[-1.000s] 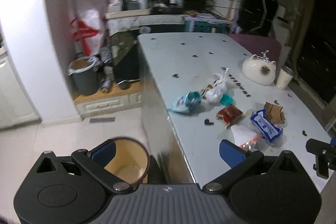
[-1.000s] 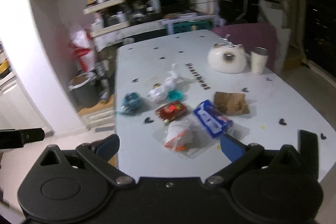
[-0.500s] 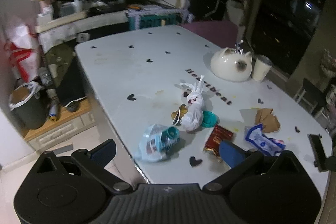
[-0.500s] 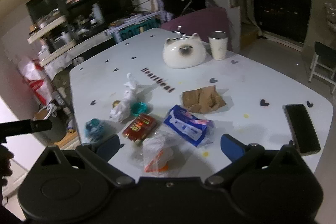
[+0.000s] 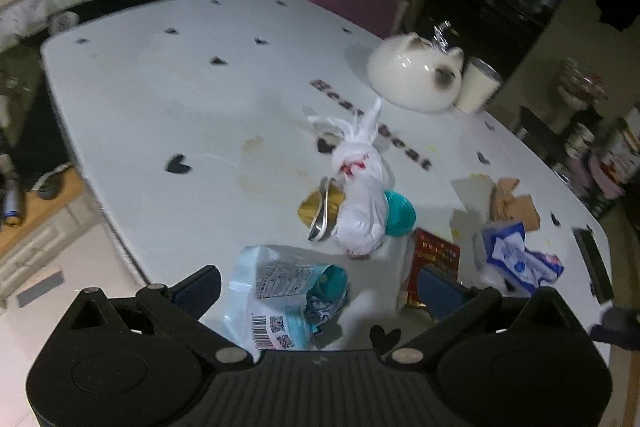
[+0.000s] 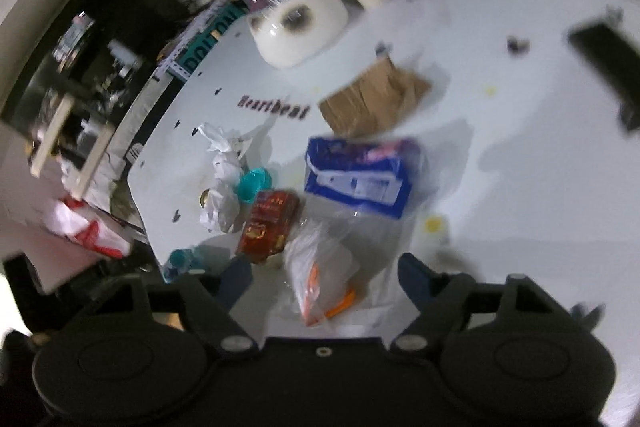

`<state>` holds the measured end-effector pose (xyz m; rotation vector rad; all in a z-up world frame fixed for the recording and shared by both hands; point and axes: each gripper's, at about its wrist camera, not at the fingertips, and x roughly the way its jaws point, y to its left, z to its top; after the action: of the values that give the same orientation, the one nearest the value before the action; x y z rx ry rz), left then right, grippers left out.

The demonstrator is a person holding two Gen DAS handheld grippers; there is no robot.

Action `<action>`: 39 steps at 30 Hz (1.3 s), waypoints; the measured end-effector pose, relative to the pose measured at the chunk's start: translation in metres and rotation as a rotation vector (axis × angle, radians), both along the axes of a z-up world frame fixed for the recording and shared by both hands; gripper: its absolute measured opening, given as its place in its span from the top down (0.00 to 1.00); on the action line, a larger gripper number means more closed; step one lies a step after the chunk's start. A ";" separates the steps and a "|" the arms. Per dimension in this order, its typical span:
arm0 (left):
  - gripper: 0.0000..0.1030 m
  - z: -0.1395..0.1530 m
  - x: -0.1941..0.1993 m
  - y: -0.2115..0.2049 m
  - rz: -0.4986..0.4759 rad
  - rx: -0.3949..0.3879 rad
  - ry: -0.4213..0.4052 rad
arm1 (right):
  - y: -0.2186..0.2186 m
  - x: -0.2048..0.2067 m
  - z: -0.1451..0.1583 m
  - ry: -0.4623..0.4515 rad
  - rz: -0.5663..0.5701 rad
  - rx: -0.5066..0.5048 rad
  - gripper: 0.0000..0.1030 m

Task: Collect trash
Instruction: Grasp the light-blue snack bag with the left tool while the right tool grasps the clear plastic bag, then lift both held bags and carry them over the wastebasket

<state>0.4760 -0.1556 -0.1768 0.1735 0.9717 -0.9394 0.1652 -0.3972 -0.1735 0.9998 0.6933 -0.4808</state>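
Moved in over the table edge since a second earlier, both grippers. Left gripper (image 5: 318, 283) spread wide, nothing held, straddling a pale blue wrapper (image 5: 280, 297) at the near edge of the white table (image 5: 160, 99). Right gripper (image 6: 324, 277) likewise agape and empty, framing a clear bag with orange contents (image 6: 320, 275). Beyond: knotted white bag (image 5: 360, 195), red packet (image 6: 268, 223), blue pack (image 6: 360, 175), brown paper (image 6: 376, 99), cat-shaped bowl (image 5: 416, 75).

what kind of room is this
Probably a home dining area by a kitchen: a white table strewn with snack wrappers, a cat-shaped ceramic pot beside a cup, and cluttered shelves behind.
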 end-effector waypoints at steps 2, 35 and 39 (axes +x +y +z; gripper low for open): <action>0.02 -0.010 0.008 -0.001 -0.036 0.005 0.025 | -0.003 0.009 -0.013 -0.014 0.001 0.062 0.32; 0.44 -0.007 -0.026 0.019 0.103 0.018 0.069 | 0.030 0.044 0.009 0.123 0.127 -0.103 0.95; 0.44 0.012 -0.055 0.027 0.139 0.012 0.025 | 0.039 0.036 0.026 0.131 0.162 -0.194 0.95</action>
<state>0.4205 -0.1283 -0.1644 0.1029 0.9993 -0.8101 0.2013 -0.3583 -0.1479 0.7286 0.8214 -0.4647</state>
